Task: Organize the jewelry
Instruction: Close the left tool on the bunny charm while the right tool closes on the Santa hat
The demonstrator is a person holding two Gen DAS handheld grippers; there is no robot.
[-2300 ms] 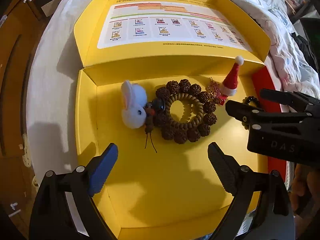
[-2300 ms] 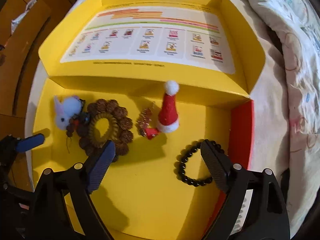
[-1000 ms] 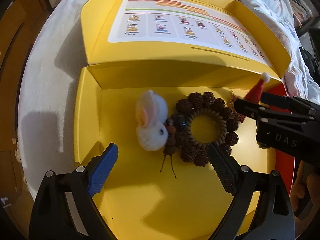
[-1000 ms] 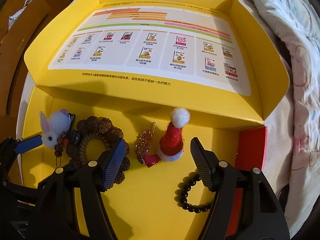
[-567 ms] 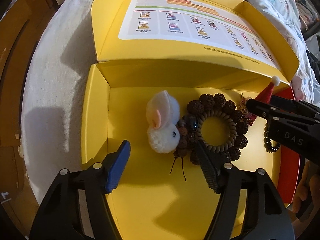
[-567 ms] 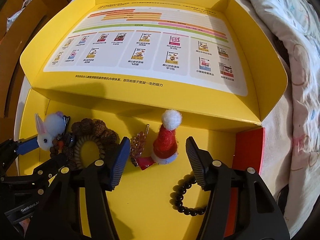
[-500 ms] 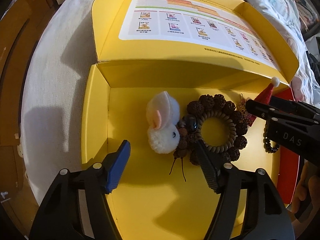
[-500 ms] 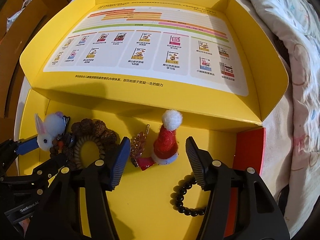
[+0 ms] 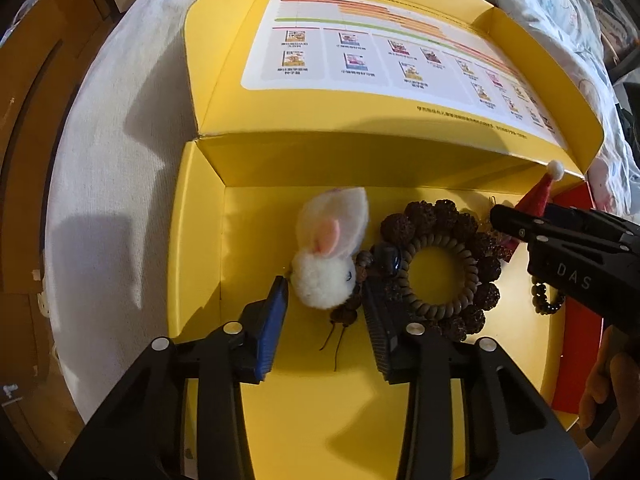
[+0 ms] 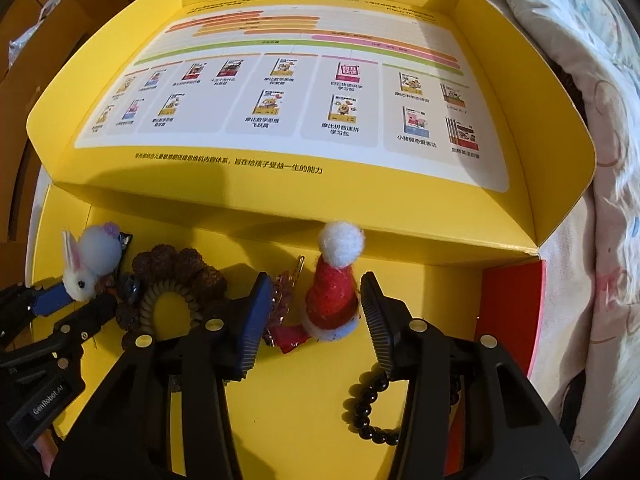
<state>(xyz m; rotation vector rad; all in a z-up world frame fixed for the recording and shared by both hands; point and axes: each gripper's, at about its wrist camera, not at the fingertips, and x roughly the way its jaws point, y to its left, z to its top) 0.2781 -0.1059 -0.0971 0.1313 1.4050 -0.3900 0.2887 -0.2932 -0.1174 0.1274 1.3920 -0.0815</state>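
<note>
Our left hand-held gripper (image 9: 324, 316) stands open around the rabbit clip (image 9: 330, 254) near the box's (image 9: 192, 240) left wall; the right (image 10: 312, 316), open, flanks the Santa hat clip (image 10: 334, 284) mid-box. Risk: snagging adjacent beads.

A bed (image 9: 120, 184) with a white cover fills the scene. Brown wooden furniture (image 9: 36, 80) stands at its left. A patterned quilt (image 10: 600, 160) lies rumpled on the right. Light is warm and casts hard shadows.
</note>
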